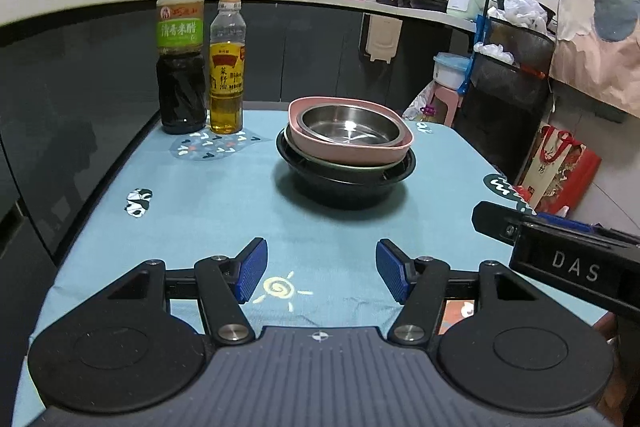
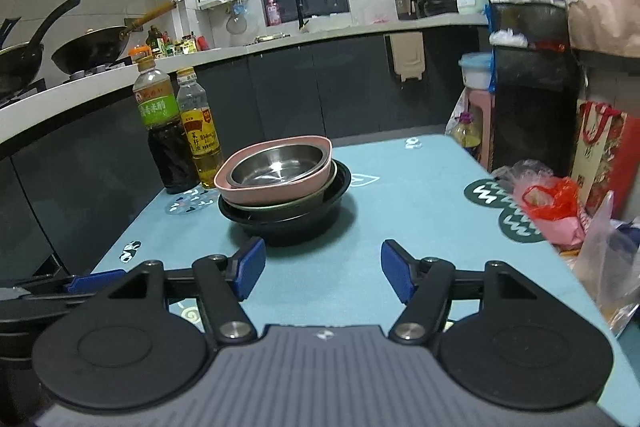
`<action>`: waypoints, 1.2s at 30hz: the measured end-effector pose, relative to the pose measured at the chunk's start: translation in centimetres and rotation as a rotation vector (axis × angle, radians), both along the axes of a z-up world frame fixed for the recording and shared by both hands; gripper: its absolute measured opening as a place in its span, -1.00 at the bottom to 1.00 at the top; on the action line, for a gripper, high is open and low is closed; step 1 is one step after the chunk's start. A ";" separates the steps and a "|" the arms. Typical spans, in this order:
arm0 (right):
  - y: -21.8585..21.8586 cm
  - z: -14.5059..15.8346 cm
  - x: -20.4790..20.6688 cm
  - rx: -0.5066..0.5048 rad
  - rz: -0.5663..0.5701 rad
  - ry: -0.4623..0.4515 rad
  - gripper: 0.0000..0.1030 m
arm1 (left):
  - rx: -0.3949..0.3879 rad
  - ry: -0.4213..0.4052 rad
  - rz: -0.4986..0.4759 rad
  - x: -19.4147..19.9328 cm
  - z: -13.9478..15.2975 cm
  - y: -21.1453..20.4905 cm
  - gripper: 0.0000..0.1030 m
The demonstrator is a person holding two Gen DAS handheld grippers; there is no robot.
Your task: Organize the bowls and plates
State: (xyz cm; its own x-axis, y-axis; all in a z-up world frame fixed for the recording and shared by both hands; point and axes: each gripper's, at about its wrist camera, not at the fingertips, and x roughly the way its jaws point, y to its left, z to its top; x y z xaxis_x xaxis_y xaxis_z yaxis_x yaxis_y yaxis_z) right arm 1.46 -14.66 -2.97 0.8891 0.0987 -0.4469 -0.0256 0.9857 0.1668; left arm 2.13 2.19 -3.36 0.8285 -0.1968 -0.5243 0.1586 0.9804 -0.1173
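A stack of dishes stands on the blue tablecloth (image 1: pixel 208 211). A steel bowl (image 1: pixel 348 129) sits inside a pink square bowl (image 1: pixel 348 151), over a green plate (image 1: pixel 344 167) and a black bowl (image 1: pixel 344 187). The right wrist view shows the same steel bowl (image 2: pixel 276 167), pink bowl (image 2: pixel 276 189) and black bowl (image 2: pixel 288 223). My left gripper (image 1: pixel 321 269) is open and empty, well short of the stack. My right gripper (image 2: pixel 322 271) is open and empty, near the stack's front right. The right gripper's body (image 1: pixel 560 259) shows at the left view's right edge.
A dark vinegar bottle (image 1: pixel 180 55) and a yellow oil bottle (image 1: pixel 227 67) stand at the table's far left, also in the right wrist view (image 2: pixel 160 123). Plastic bags (image 2: pixel 552 203) lie by the table's right edge. A dark counter (image 1: pixel 280 39) runs behind.
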 end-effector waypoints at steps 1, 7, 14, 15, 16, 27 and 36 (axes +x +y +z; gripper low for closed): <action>0.0 0.0 -0.4 -0.004 0.001 -0.004 -0.06 | 0.000 -0.004 -0.001 -0.3 0.1 0.0 0.11; 0.2 0.4 -1.7 -0.013 0.001 -0.030 -0.06 | 0.013 -0.034 -0.003 -1.8 0.9 -0.3 0.10; 0.4 0.4 -2.1 -0.014 -0.008 -0.030 -0.06 | 0.043 -0.052 -0.001 -2.2 0.7 -0.6 0.11; 0.4 0.4 -2.2 -0.014 -0.008 -0.031 -0.06 | 0.043 -0.051 -0.001 -2.1 0.7 -0.5 0.11; 0.4 0.4 -2.2 -0.015 -0.008 -0.031 -0.06 | 0.042 -0.050 0.000 -2.1 0.6 -0.5 0.11; 1.1 0.3 -2.0 -0.026 0.005 -0.023 -0.06 | 0.033 -0.058 0.012 -2.0 0.7 0.2 0.10; 1.1 0.3 -2.1 -0.027 0.004 -0.021 -0.06 | 0.038 -0.051 0.013 -2.0 0.6 0.1 0.10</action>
State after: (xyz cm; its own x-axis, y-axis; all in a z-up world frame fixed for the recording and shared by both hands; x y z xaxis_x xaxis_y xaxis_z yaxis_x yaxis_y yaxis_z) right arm -0.60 -13.58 -2.65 0.8979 0.0909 -0.4308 -0.0330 0.9896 0.1400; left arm 0.17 2.32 -2.81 0.8565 -0.1667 -0.4886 0.1506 0.9859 -0.0723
